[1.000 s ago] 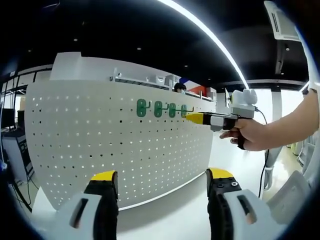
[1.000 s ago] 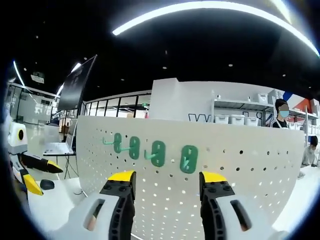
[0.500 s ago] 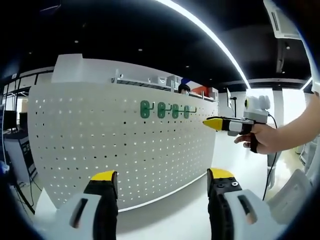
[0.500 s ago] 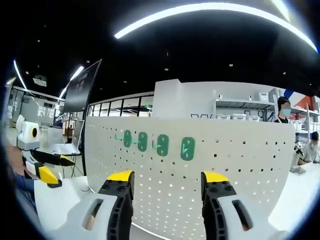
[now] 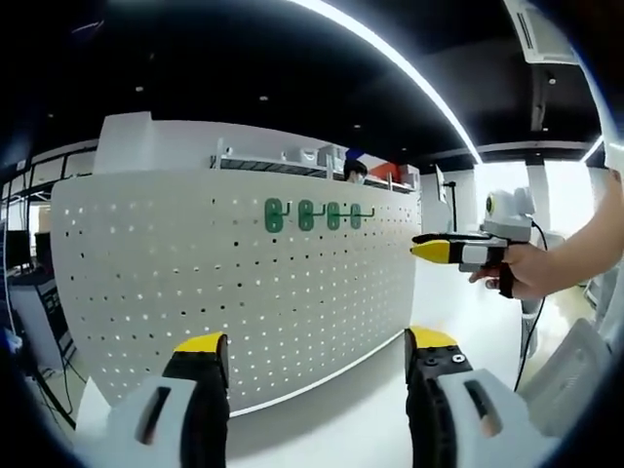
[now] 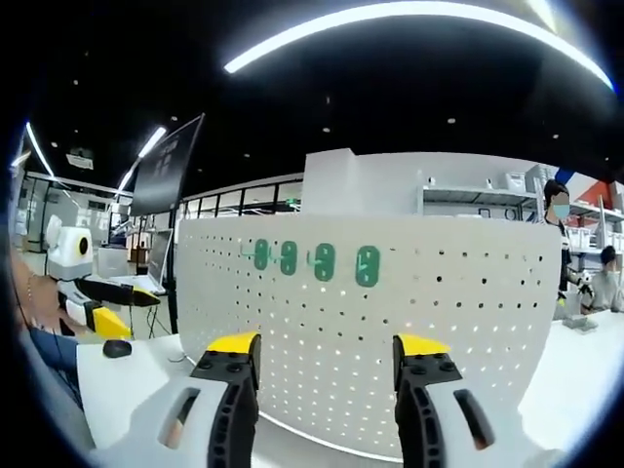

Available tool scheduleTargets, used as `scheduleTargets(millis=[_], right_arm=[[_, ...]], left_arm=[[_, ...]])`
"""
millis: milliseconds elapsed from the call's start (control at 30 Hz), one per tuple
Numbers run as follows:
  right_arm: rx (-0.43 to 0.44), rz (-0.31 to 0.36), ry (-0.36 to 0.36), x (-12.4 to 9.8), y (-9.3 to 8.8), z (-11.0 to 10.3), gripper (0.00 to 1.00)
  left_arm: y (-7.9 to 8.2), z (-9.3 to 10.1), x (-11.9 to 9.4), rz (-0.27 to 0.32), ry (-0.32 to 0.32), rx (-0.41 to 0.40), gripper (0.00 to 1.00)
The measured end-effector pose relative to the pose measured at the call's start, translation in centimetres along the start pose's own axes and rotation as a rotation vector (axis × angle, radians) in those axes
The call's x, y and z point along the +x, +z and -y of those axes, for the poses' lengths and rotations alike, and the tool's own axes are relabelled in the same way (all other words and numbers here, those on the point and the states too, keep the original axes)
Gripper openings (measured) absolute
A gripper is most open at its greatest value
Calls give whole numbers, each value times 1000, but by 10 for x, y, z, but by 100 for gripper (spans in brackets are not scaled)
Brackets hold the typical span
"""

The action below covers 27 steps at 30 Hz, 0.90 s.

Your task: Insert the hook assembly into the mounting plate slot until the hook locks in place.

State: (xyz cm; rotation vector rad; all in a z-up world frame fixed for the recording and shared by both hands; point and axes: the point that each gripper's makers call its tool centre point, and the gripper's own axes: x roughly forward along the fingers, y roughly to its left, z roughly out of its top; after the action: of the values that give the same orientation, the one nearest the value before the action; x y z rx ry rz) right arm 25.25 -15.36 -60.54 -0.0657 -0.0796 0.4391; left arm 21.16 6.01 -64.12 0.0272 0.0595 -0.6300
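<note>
A white pegboard mounting plate (image 5: 224, 283) stands upright on the table. Several green hook assemblies (image 5: 305, 214) hang in a row near its top edge, and the same row of hooks (image 6: 324, 261) faces the right gripper view. My left gripper (image 5: 314, 343) is open and empty, well short of the plate. In the right gripper view it appears at the far left as the left gripper (image 6: 125, 307). My right gripper (image 6: 328, 344) is open with nothing between its jaws. Held by a hand (image 5: 531, 270), the right gripper (image 5: 421, 251) hovers right of the hooks, clear of the plate.
The plate rests on a white table (image 5: 370, 409). A dark mouse (image 6: 117, 348) lies on the table at the left. A black screen (image 6: 168, 164) rises behind the plate's left end. Shelves with bins (image 6: 468, 195) and a person (image 6: 558, 210) stand behind.
In the left gripper view the right gripper has drawn away from the row of hooks, to the right and slightly down. The hooks stay on the plate. Both jaw pairs stay apart.
</note>
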Motion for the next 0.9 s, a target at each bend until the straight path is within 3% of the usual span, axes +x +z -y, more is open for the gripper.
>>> scheduleTargets(millis=[467,900], right_arm=[[5,-25,1,-30,-15,-4,57],[37,-38,-2,-60,-28,-8,59]], left_arm=[[-10,-8,-18,-16,18,-4,77],[-20,-12,-45,-25,41,19,85]])
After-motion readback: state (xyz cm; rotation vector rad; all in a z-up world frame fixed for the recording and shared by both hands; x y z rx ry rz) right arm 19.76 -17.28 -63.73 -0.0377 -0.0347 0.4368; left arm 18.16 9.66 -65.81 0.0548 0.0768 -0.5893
